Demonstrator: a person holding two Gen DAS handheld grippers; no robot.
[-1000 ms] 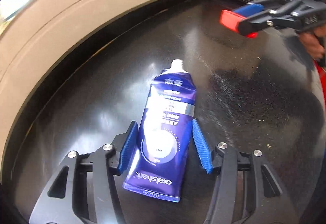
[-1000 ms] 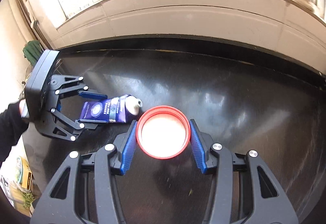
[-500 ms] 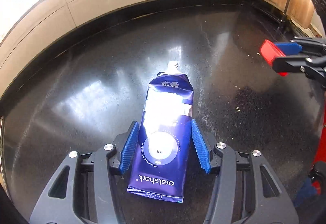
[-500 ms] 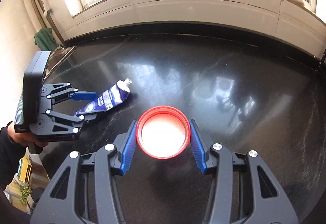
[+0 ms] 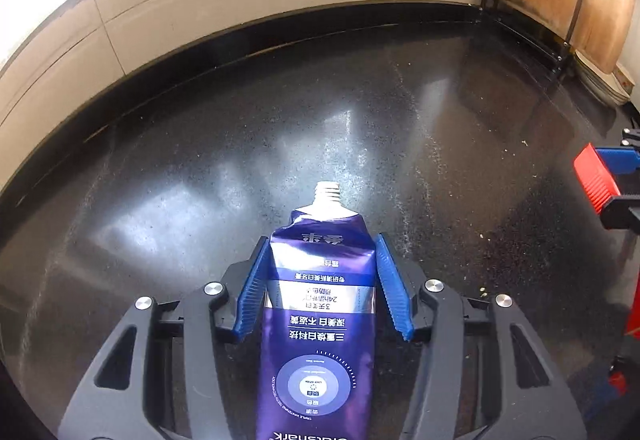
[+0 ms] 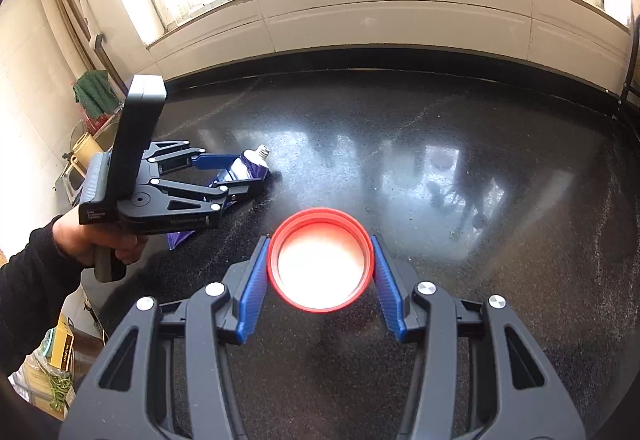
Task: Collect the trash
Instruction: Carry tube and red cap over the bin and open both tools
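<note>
Both pieces are picked up: left gripper (image 5: pixel 320 290) clamps the toothpaste tube (image 5: pixel 320 320), right gripper (image 6: pixel 320 280) clamps the red lid (image 6: pixel 320 264) (no bin visible); dropping them remains.

The dark countertop (image 6: pixel 460 200) lies bare from the middle out to 3 o'clock in the right wrist view. At 12 o'clock a pale wall ledge (image 6: pixel 360 24) closes it off. At 9 o'clock the left gripper (image 6: pixel 236 176) with its toothpaste tube (image 6: pixel 250 168) blocks the way.
</note>
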